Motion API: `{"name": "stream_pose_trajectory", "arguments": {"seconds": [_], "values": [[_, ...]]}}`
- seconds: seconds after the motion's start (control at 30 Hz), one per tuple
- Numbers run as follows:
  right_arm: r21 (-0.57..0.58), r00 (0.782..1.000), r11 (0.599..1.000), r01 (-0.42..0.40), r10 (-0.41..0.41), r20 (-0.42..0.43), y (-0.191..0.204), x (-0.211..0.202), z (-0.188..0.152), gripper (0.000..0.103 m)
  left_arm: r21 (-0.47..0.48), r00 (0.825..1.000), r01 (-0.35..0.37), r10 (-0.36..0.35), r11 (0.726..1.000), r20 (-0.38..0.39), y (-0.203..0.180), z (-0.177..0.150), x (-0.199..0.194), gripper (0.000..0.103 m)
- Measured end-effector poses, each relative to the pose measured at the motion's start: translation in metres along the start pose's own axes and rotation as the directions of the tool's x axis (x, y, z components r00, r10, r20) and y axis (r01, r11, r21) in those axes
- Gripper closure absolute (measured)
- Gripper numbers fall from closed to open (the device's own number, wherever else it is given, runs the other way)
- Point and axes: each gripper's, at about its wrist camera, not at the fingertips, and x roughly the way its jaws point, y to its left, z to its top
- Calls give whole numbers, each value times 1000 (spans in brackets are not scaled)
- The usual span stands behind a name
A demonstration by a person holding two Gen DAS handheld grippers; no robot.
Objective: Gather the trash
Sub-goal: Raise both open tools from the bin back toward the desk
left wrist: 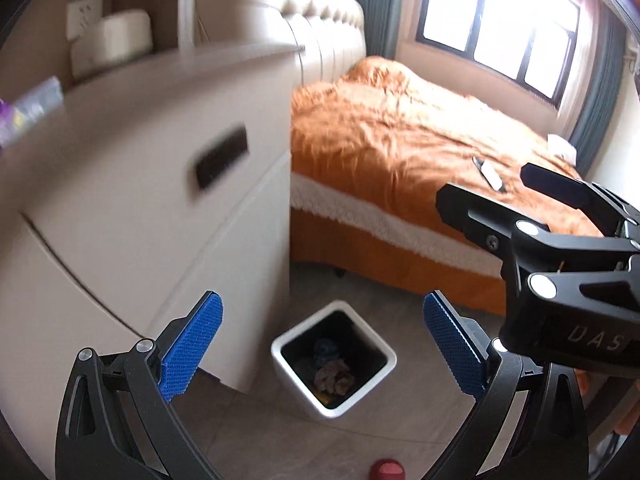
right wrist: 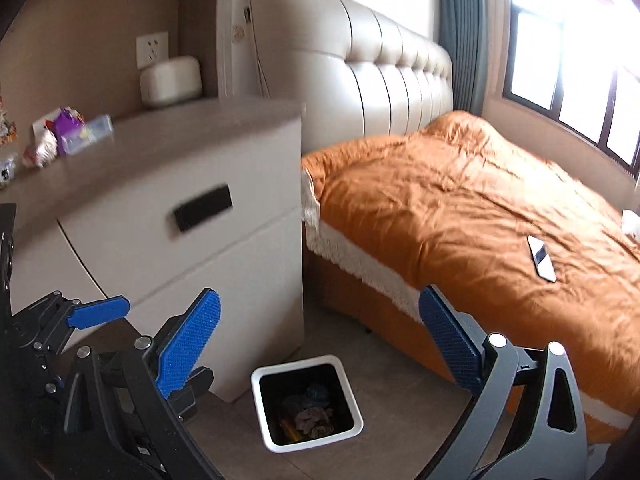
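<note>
A white square trash bin (left wrist: 334,364) with a black liner stands on the floor by the nightstand corner, with crumpled trash inside; it also shows in the right wrist view (right wrist: 306,402). Wrappers and a small clear box (right wrist: 66,136) lie on the nightstand top at the far left, blurred in the left wrist view (left wrist: 32,108). My left gripper (left wrist: 320,344) is open and empty above the bin. My right gripper (right wrist: 320,344) is open and empty. The right gripper (left wrist: 532,200) shows at the right of the left wrist view.
The white nightstand (right wrist: 160,208) has a dark drawer handle (right wrist: 203,207) and a cream case (right wrist: 170,80) at the back. The bed with an orange cover (right wrist: 460,208) carries a phone (right wrist: 542,258). A red round object (left wrist: 386,470) lies on the floor.
</note>
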Motion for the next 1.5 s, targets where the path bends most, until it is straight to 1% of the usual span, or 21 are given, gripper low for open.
{"name": "stream_pose_trajectory", "arguments": {"seconds": [0.1,0.2,0.23,0.3,0.33,0.43,0.47,0.57,0.6,0.67,0.8,0.87,0.93,1.0,1.1,1.13,1.17,1.27,1.33,1.4,1.5], "values": [[-12,999,999,-30,30,16,5,-25,25,4,2,1000,-24,24,1000,3,-1,17,-27,4],[-11,997,998,-65,66,29,8,-43,42,4,-5,998,-53,53,999,30,1,31,-55,4],[-11,995,996,-91,91,37,9,-50,50,4,-13,997,-71,71,997,42,2,37,-67,4],[-23,991,992,-121,122,52,14,-60,61,4,-45,993,-101,103,994,60,6,45,-86,4],[-34,987,988,-149,151,64,17,-67,70,4,-74,991,-114,119,991,66,10,51,-98,4],[-57,967,973,-225,231,109,24,-85,90,4,-152,980,-158,174,976,94,22,64,-135,4],[-71,956,964,-257,264,126,28,-91,99,4,-165,973,-187,206,968,103,23,67,-148,4],[-122,929,940,-318,335,160,39,-104,122,4,-195,938,-292,320,936,134,29,73,-179,4],[-143,916,929,-342,363,171,44,-108,128,4,-213,927,-315,348,925,143,32,75,-190,4],[-177,903,916,-361,390,179,56,-112,139,4,-256,905,-356,399,899,144,41,77,-203,4],[-211,879,892,-401,439,186,83,-113,154,4,-333,871,-406,471,851,139,66,79,-228,4],[-217,873,884,-415,454,178,99,-109,161,4,-346,863,-419,487,840,138,80,79,-236,4],[-224,873,882,-414,454,175,115,-106,166,4,-351,855,-429,499,832,138,100,80,-239,4],[-234,883,892,-386,430,187,133,-102,173,4,-355,853,-431,503,829,139,120,81,-238,4],[-242,898,906,-348,396,192,162,-93,184,4,-369,854,-428,503,825,134,155,85,-233,4],[-242,899,906,-348,395,186,168,-89,186,4,-377,858,-421,497,825,128,170,86,-229,4],[-245,902,904,-350,396,173,179,-83,190,4,-380,864,-415,489,826,120,182,87,-225,4],[-250,918,915,-316,361,163,206,-65,198,4,-380,868,-415,485,827,106,213,90,-215,4],[-239,928,925,-296,338,157,221,-51,202,4,-378,860,-434,501,818,98,233,92,-207,4],[-213,937,934,-286,319,143,236,-33,204,4,-384,855,-451,513,806,74,255,94,-195,4],[-172,947,945,-279,300,114,251,-8,203,4,-390,859,-456,510,800,43,283,95,-178,4]]}}
